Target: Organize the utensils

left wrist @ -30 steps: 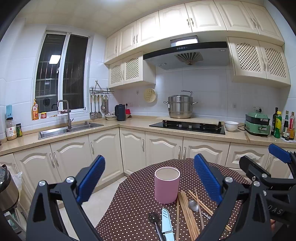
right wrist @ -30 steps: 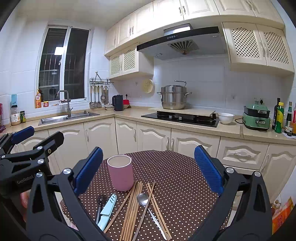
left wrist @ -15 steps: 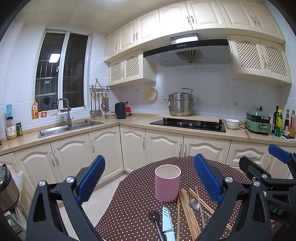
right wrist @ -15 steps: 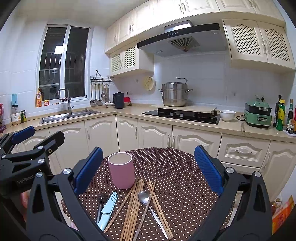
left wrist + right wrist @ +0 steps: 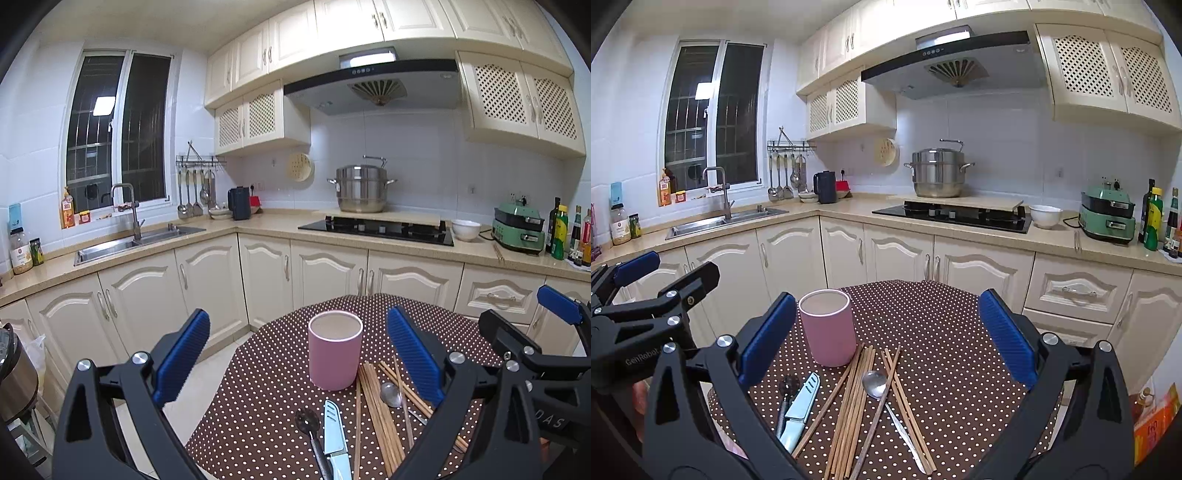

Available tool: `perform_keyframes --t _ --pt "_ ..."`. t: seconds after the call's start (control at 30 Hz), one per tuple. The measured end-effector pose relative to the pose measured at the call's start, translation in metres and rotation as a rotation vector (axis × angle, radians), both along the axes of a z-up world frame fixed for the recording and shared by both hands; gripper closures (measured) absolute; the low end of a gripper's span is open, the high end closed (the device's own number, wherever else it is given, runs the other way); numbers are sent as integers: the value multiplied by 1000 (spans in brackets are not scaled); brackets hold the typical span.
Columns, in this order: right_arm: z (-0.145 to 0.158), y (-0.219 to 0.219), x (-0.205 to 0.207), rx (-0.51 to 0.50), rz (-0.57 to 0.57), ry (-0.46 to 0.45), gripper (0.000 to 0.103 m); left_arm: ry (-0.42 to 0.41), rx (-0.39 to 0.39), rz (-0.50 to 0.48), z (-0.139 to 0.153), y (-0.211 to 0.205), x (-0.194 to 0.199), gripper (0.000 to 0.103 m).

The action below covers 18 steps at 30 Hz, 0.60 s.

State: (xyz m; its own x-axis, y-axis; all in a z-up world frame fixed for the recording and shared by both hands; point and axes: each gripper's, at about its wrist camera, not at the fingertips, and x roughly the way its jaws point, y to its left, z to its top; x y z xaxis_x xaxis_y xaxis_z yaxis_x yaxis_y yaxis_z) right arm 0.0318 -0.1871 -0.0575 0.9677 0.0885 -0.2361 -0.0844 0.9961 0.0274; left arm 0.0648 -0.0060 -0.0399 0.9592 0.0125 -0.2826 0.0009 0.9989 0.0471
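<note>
A pink cup [image 5: 335,350] [image 5: 828,326] stands upright and empty on the dotted brown tablecloth [image 5: 942,332]. In front of it lie several wooden chopsticks [image 5: 855,398] [image 5: 376,406], a metal spoon [image 5: 875,380] [image 5: 390,393], a light blue knife [image 5: 801,402] [image 5: 334,432] and a dark slotted utensil [image 5: 786,387] [image 5: 308,421]. My left gripper [image 5: 299,358] hovers open above the table, its pads on either side of the cup in its view. Open too, my right gripper [image 5: 886,339] hangs over the chopsticks and spoon, holding nothing.
Behind the table run cream cabinets [image 5: 897,254] with a beige counter holding a sink [image 5: 136,240], a hob [image 5: 953,214] with a steel pot [image 5: 938,173], a white bowl [image 5: 1045,216] and a green appliance [image 5: 1108,214]. A steel cooker [image 5: 14,376] sits at the left.
Both views have shifted slightly, the table and cup sitting a touch higher in frame. Both grippers stay open; nothing on the table has moved.
</note>
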Motion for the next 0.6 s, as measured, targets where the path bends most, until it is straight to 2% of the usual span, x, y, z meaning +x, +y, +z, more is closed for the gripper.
perform_keyframes --t 0.2,0.4,0.47,0.6 --pt "-21 -5 22 -12 6 101 6 153 -5 -38 -19 2 28 8" --pt "-51 -17 53 -68 -25 241 6 389 -101 -62 -52 28 69 8" --pt "-61 -22 61 -78 -33 279 6 492 -135 -59 -70 39 85 9" --pt "-84 -34 81 -108 -44 375 6 650 -117 -90 -106 38 107 10"
